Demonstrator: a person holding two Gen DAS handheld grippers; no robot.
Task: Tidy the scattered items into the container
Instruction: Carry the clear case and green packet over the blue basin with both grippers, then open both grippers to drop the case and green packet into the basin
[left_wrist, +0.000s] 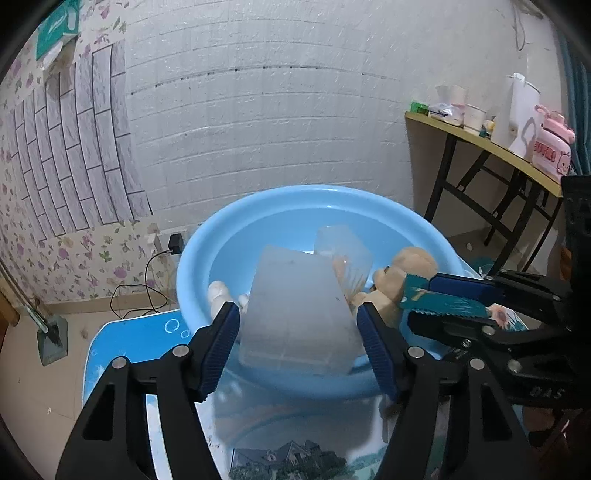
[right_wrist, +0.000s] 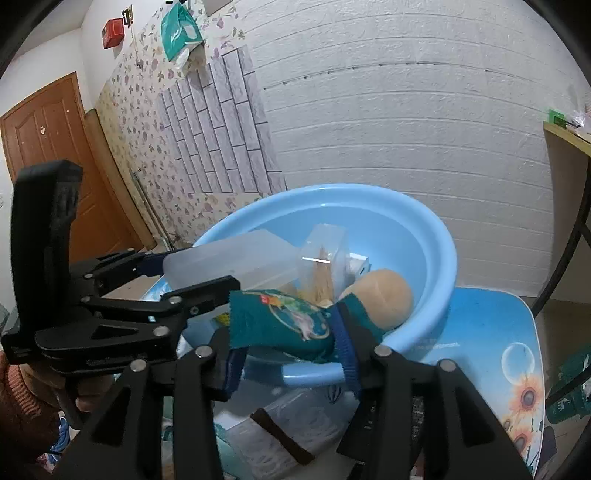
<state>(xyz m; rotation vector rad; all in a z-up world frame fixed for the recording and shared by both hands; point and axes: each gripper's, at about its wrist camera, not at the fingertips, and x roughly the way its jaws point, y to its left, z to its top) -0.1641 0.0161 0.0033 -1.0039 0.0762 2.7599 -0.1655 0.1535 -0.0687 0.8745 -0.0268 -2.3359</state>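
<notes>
Blue basin (left_wrist: 207, 243) (right_wrist: 436, 236): round, plastic, glossy, upright on a blue printed tabletop (right_wrist: 491, 325).

Frosted box (left_wrist: 295, 314) (right_wrist: 229, 262): translucent plastic, rectangular, tilted, over the basin's near rim, clamped between the left gripper (left_wrist: 295, 332) pads.

Clear container (left_wrist: 343, 247) (right_wrist: 325, 254): smaller, transparent, inside the basin behind the frosted box, leaning; thin tan sticks inside, possibly toothpicks.

Plush toy (left_wrist: 402, 273) (right_wrist: 384, 299): tan, rounded head, at the basin's right side against the inner wall.

Teal packet (left_wrist: 439, 301) (right_wrist: 284, 321): serrated edge, printed picture, held by the right gripper (right_wrist: 291, 354) above the near rim, touching the plush toy.

Small white object (left_wrist: 221, 291) low at the left wall; unclear.
</notes>
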